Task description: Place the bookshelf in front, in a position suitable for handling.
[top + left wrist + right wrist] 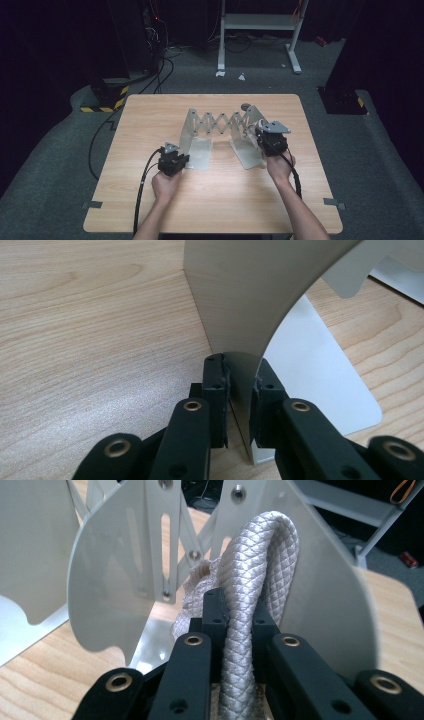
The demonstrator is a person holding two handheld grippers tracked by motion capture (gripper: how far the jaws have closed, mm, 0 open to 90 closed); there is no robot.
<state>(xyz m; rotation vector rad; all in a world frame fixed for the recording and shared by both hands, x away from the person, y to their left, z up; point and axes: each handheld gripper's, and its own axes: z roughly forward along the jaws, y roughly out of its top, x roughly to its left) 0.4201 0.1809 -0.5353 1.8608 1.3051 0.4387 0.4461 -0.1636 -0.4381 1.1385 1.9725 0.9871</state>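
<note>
A pale metal rack with a scissor lattice [220, 122] stands mid-table between two L-shaped end plates. My left gripper [182, 160] sits at the left end plate [192, 135]. In the left gripper view my left gripper [241, 390] is shut on the lower edge of that plate's upright wall [250, 300], above its flat foot [320, 380]. My right gripper [261, 134] is at the right end plate. In the right gripper view my right gripper [239, 615] is shut on a white braided rope [255, 580] that loops in front of the right plate [320, 595].
The wooden table [220, 200] has bare room in front of and beside the rack. Behind it on the grey carpet stands a white metal frame [260, 22]. A yellow-and-black striped box [107, 97] and black cables [100, 135] lie off the left edge.
</note>
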